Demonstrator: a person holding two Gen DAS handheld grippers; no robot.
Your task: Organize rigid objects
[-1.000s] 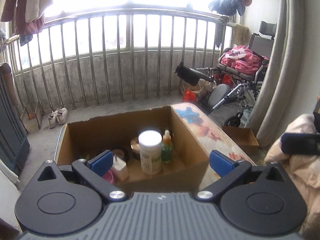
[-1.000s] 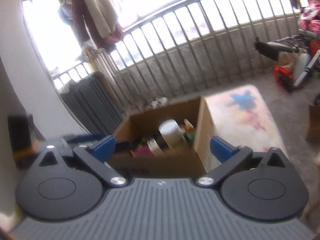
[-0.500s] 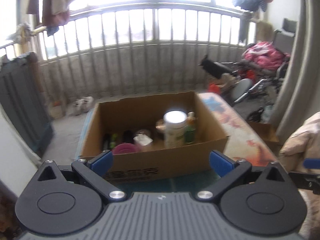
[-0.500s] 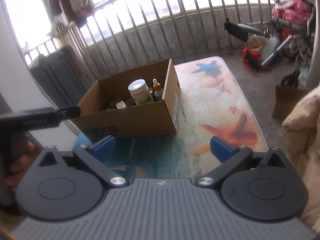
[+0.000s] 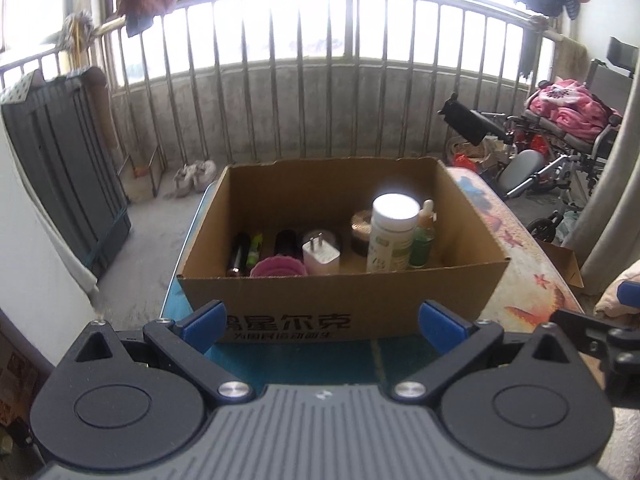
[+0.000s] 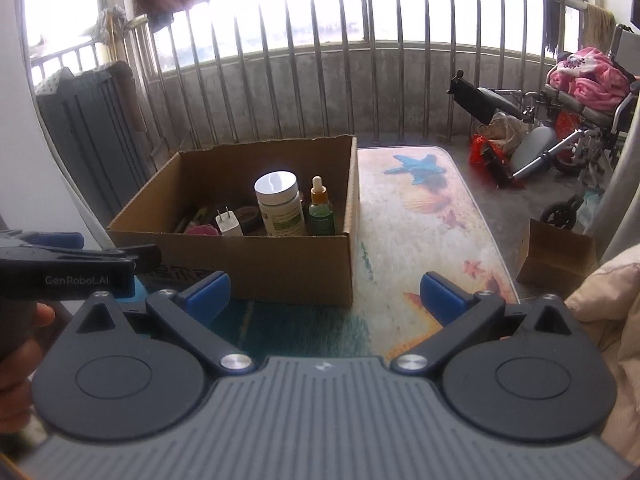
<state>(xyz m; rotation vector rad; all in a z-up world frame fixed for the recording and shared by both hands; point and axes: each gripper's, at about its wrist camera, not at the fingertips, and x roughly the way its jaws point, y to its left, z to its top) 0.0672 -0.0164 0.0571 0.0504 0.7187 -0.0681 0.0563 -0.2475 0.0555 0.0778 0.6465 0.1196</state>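
**Handling notes: items in the cardboard box**

We hold both the left hand-held gripper [image 5: 322,320] and the right hand-held gripper [image 6: 324,290] spread wide and empty, short of the cardboard box [image 6: 280,264] on the table [image 6: 420,216]. Inside stand a white-lidded bottle [image 6: 278,204], a dropper bottle [image 6: 320,210] and a white plug adapter [image 6: 228,224]. We judge all rigid and light; the dropper bottle may be glass. Grip bodies mid-height, not caps.

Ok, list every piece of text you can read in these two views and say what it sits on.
"GenRobot.AI": white lettering on the dark left gripper, in the right wrist view.
Black printed characters on the brown cardboard box front: too blurred to read.
Green label on the white-lidded plastic jar: too small to read.
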